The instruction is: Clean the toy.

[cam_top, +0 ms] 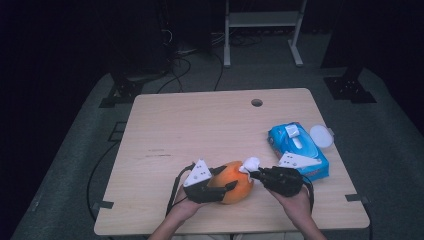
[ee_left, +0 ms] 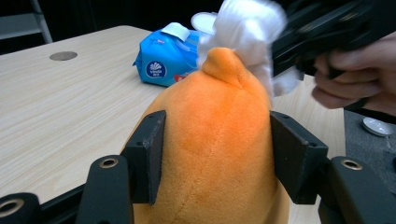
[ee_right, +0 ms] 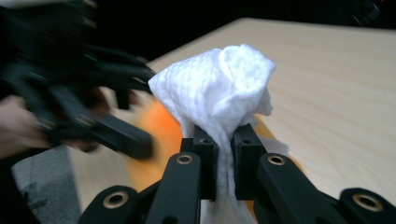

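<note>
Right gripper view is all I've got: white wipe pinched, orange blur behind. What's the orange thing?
Observer: An orange plush toy, clamped between the left gripper pads.
Operator: Wipe touching it?
Observer: Yes, in the left gripper view the wipe drapes over the toy's pointed tip.
Operator: Where did the wipe come from?
Observer: Likely the blue wipes pack beside the right gripper, with a white lid next to it on the table.

A: Where is the table [cam_top: 200,125] open?
B: The whole far half and the left side are bare wood.
A: What blocks the way?
B: Near the right edge, a blue wet-wipe pack [cam_top: 298,148] with a white lid [cam_top: 320,135] just beside it. At the near edge, an orange plush toy [cam_top: 234,182].
</note>
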A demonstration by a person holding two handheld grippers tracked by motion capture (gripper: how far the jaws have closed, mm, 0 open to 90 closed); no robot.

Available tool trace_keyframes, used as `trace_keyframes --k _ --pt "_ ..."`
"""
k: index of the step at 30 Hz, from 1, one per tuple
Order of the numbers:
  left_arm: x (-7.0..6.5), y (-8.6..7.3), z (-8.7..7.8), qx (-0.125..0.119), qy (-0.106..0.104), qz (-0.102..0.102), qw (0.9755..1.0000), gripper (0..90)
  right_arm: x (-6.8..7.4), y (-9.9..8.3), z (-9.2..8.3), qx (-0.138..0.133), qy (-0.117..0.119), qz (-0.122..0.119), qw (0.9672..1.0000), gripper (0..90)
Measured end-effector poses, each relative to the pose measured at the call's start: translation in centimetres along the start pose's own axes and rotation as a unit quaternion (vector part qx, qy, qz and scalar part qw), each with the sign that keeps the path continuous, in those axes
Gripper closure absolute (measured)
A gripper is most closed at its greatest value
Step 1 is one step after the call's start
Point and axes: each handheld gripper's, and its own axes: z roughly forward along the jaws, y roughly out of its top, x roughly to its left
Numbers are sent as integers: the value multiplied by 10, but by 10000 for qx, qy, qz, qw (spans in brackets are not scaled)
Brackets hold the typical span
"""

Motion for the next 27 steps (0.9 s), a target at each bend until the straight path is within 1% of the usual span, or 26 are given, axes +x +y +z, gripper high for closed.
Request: trace_keyframes --k 1,2,3,4,5,7,8,9,10,11,12,13,14,16,18,19,20,21,22,24,25,27 --pt "-2 0 1 15 -19 39 10000 414 8 4 0 -75 119 -93 9999 823" --pt "-5 0 3 37 -27 112 9999 413 12 7 0 -101 154 -185 9997 823" --pt "-7 1 4 46 -23 159 9999 410 18 10 1 -83 122 -322 9994 823" --pt "-8 1 4 62 -11 211 9998 401 20 10 2 -31 74 -381 9992 823" --pt "-8 1 5 54 -19 218 9997 381 19 9 3 29 19 -411 9992 824" --pt "-6 0 4 -14 -41 184 9998 313 13 4 5 105 -53 -335 9994 824" --pt "-4 -1 5 -42 32 210 9998 258 9 1 5 131 -123 -285 9994 824" --pt "-1 -3 6 -2 186 248 9995 186 4 -1 5 126 -204 -233 9994 824" --pt "3 -5 7 28 213 212 9995 143 -1 -2 3 105 -248 -119 9996 824" --pt "7 -8 8 64 162 86 9998 108 -5 -2 1 95 -287 -60 9995 824" --pt "10 -11 10 110 104 10 9999 101 -8 -3 -1 90 -334 -19 9994 824" --pt "11 -12 12 129 64 -8 9999 102 -11 -4 -1 79 -352 -5 9993 824" --pt "10 -13 14 161 39 66 9998 109 -12 -4 -2 90 -357 26 9993 824" --pt "7 -11 14 223 81 185 9995 200 -12 -4 -1 115 -413 5 9991 824" --pt "5 -7 12 246 152 245 9993 301 -9 -2 -2 78 -404 -40 9991 823" --pt "2 -5 10 199 164 264 9993 330 -7 -1 -2 62 -369 -63 9993 824" --pt "0 -4 9 184 153 274 9993 355 -2 1 -1 22 -245 -79 9997 823" --pt "-4 -1 8 174 145 355 9991 371 1 2 0 18 -168 -98 9998 823" --pt "-7 1 8 157 121 404 9990 383 8 3 3 46 -87 -192 9998 823" --pt "-14 5 5 150 88 568 9982 405 14 4 7 111 -45 -309 9995 824" --pt "-14 6 4 110 69 570 9983 416 15 3 8 144 -76 -332 9993 824" --pt "-10 5 2 56 -24 463 9989 436 8 1 8 146 -117 -215 9996 824"
